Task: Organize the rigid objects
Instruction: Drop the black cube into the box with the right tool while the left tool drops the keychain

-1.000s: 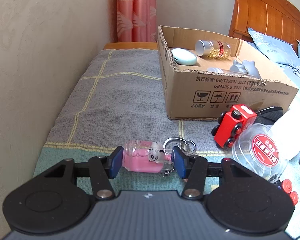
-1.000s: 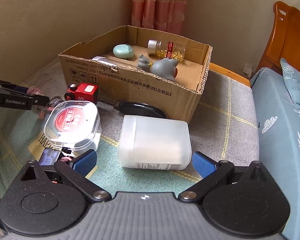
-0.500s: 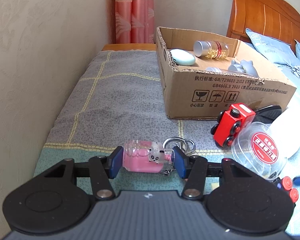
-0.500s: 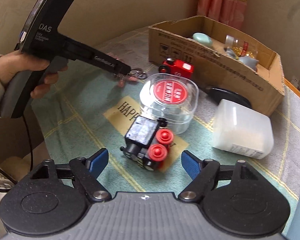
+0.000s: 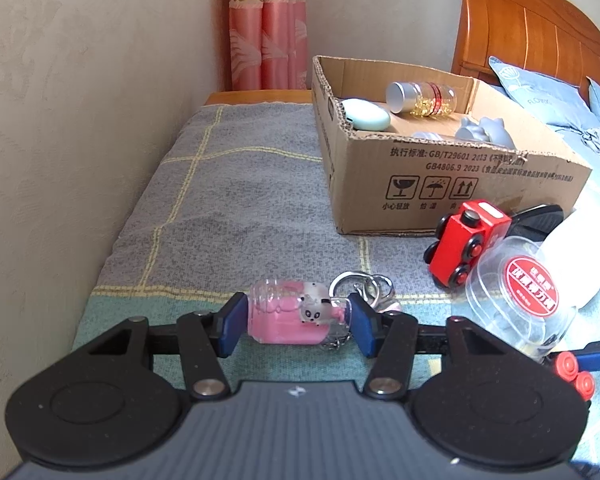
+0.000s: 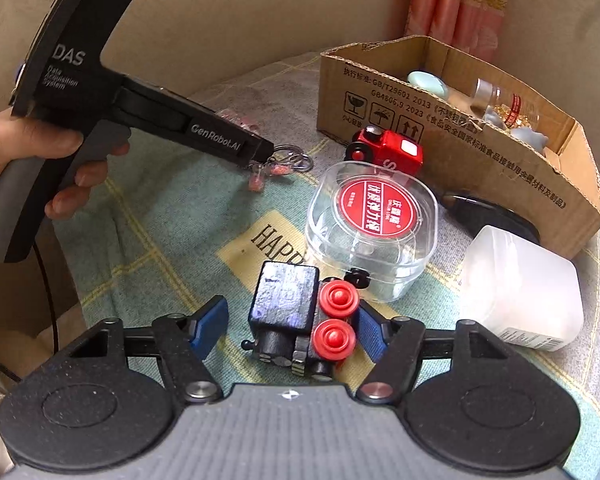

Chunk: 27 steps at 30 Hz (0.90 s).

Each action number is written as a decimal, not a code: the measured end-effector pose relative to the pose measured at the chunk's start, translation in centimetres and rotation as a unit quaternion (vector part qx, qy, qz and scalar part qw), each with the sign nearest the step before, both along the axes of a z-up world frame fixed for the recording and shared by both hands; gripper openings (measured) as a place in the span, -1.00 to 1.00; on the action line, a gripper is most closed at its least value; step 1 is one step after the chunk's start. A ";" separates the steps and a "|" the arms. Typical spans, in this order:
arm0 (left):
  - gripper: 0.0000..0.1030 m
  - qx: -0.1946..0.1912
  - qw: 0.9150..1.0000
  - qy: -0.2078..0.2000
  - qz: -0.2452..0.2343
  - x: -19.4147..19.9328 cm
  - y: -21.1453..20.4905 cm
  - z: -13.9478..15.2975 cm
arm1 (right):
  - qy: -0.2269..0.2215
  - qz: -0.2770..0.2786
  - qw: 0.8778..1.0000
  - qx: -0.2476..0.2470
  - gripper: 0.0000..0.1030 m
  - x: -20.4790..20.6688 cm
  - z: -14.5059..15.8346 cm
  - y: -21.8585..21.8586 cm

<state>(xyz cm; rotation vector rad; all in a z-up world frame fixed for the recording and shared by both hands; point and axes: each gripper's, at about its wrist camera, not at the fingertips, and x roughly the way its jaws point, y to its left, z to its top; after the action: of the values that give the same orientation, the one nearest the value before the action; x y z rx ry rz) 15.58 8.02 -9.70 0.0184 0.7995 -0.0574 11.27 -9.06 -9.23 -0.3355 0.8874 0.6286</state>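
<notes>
A pink keychain bottle point(image 5: 290, 316) is clamped end to end in the left tool point(image 5: 296, 322) at the lower centre of the left wrist frame, its key rings point(image 5: 362, 286) trailing over the right pad, while a black toy locomotive point(image 6: 300, 320) is straddled by the spread right tool point(image 6: 294, 326) at the bottom centre of the right wrist frame; its right pad is seen touching the red wheels, its left pad standing clear, so nothing is gripped there yet. Both toys sit low over a blanket-covered bed point(image 5: 240, 200). A slip of the smooth bottle from its end-on pinch is judged possible, and the dangling rings could be snagged on the box rim during transfer. The locomotive could be rolled or twisted aside if pressure is taken on the wheels alone, and the clear plastic case point(image 6: 374, 228) just behind it could be nudged. In the upper right of each frame an open cardboard box point(image 5: 452, 184) is shown holding a pale green oval case point(image 5: 366, 114), a capsule bottle point(image 5: 422, 98) lying on its side and a grey figurine point(image 5: 486, 132). Outside it are left a red toy engine point(image 6: 388, 152), a dark flat object point(image 6: 488, 216) of unclear kind and a frosted white container point(image 6: 524, 288).
</notes>
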 end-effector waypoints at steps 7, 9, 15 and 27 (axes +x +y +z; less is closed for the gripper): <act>0.02 -0.014 1.000 0.016 -0.011 0.4 0.4 0.3 | 0.000 -0.007 1.000 -0.007 0.07 0.3 0.5 -0.5; 0.02 -0.010 1.000 0.017 -0.020 0.3 0.5 0.8 | -0.001 -0.003 1.000 -0.011 0.07 0.2 0.7 -0.7; 0.02 0.018 0.999 0.004 -0.047 -0.6 -0.1 3.7 | -0.011 0.020 0.999 -0.024 0.07 -0.1 2.2 -1.9; -0.01 0.040 0.994 -0.044 -0.092 -1.8 -2.7 10.9 | -0.036 0.055 0.997 -0.027 0.07 0.9 6.4 -4.7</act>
<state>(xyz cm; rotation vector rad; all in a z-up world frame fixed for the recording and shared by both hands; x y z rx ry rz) 13.76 5.30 1.21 0.1697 0.7092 -0.1971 12.19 -13.74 -2.86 -0.4563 0.8211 0.6907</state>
